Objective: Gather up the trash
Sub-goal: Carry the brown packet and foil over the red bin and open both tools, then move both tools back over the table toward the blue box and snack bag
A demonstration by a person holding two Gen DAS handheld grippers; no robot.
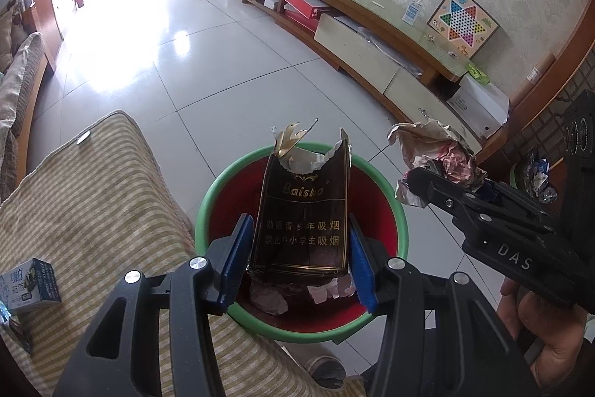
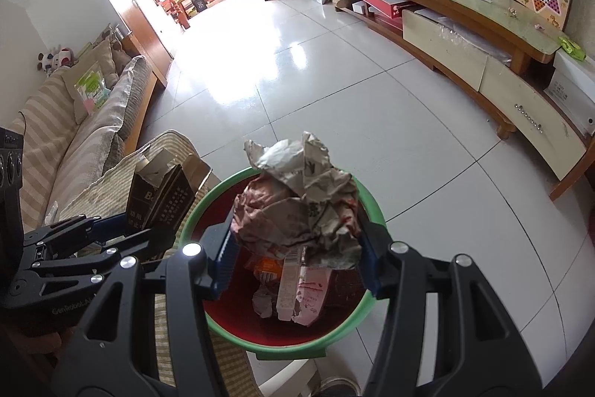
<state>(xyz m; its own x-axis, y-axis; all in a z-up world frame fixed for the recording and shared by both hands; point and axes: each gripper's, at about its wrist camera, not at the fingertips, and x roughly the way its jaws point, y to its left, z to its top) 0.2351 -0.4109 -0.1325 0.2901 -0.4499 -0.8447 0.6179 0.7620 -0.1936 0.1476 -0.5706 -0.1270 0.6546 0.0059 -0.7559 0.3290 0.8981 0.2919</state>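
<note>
We hold two claws over a red trash bin (image 1: 383,211) with a green rim, which stands on the white tile floor (image 1: 208,69) just beside a striped couch cushion (image 1: 93,196). Our left claw (image 1: 299,248) is pinched tight on a torn dark cigarette pack (image 1: 303,211), held upright above the bin. Our right claw (image 2: 297,255) is squeezed on a crumpled paper ball (image 2: 301,207), also right over the bin. Down inside the bin lie more scraps of trash (image 2: 297,296). A small box (image 1: 33,279) sits on the cushion.
</note>
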